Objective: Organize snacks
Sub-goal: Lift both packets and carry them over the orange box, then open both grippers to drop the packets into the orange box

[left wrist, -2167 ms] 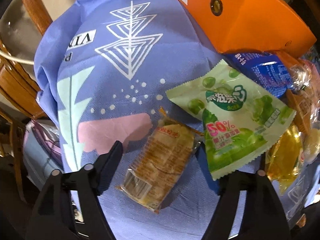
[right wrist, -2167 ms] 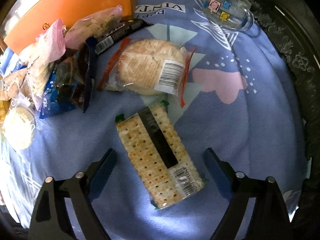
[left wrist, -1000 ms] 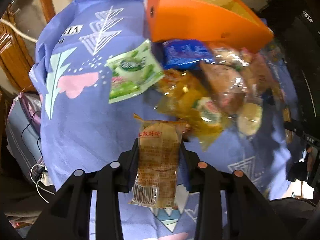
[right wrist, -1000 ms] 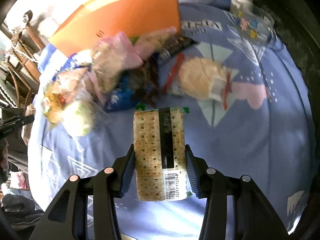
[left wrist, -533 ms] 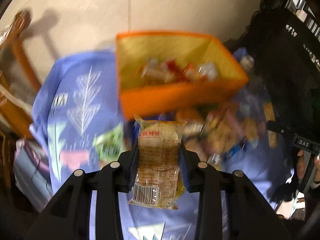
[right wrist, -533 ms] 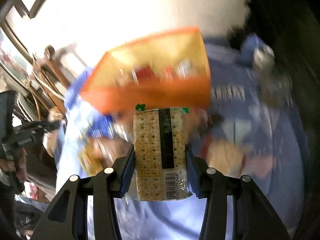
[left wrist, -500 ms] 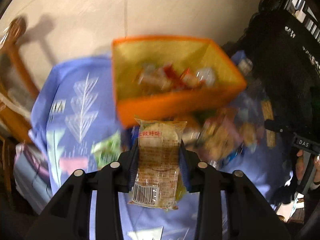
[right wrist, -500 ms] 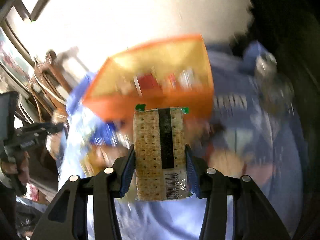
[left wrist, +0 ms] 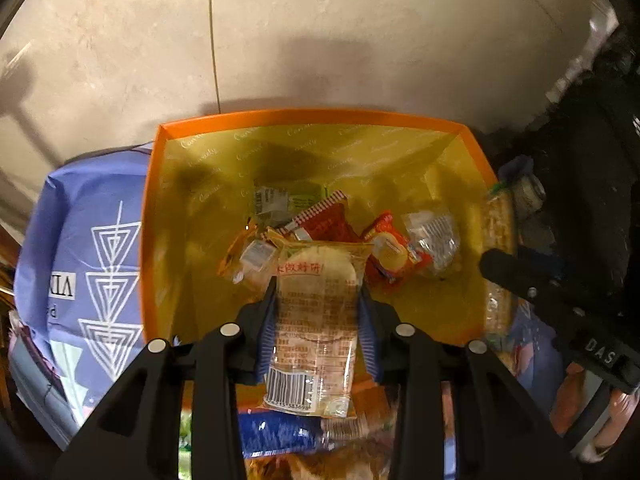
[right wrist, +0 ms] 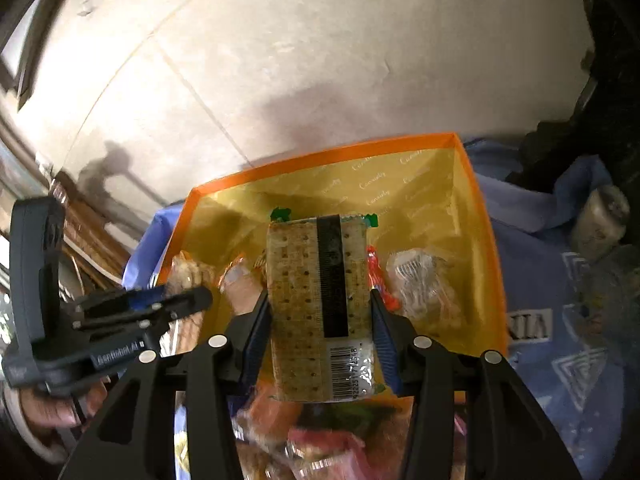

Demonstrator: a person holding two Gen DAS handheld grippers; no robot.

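The rice cracker packet [left wrist: 316,324] hangs clamped between the two pads of the left tongs [left wrist: 317,332], its long axis running straight out along the fingers, barcode end nearest the handle and the round cracker end pointing forward. That forward end hangs over the near side of the open orange box [left wrist: 145,240], so what lies ahead and below it is the yellow-lined interior, where several small wrapped snacks [left wrist: 384,254] already lie on the bottom.

The soda cracker pack [right wrist: 320,308] is held the same way in the right tongs [right wrist: 320,320]: pinched across its width, its long axis along the fingers, barcode toward the handle, green-tipped far end over the orange box [right wrist: 480,240]. Both tongs are clenched on their packets and neither packet touches the box.

From the right wrist view the left tongs [right wrist: 160,304] sit off to the left at the box's near left edge; from the left wrist view the right tongs [left wrist: 520,276] reach in at the right wall, cracker pack edge-on. I judge both about equally near the opening, so either could let go first; the drop is downward and slightly forward.

Loose snacks [left wrist: 280,436] wait on the blue printed cloth [left wrist: 80,240] covering the bench, just this side of the box.
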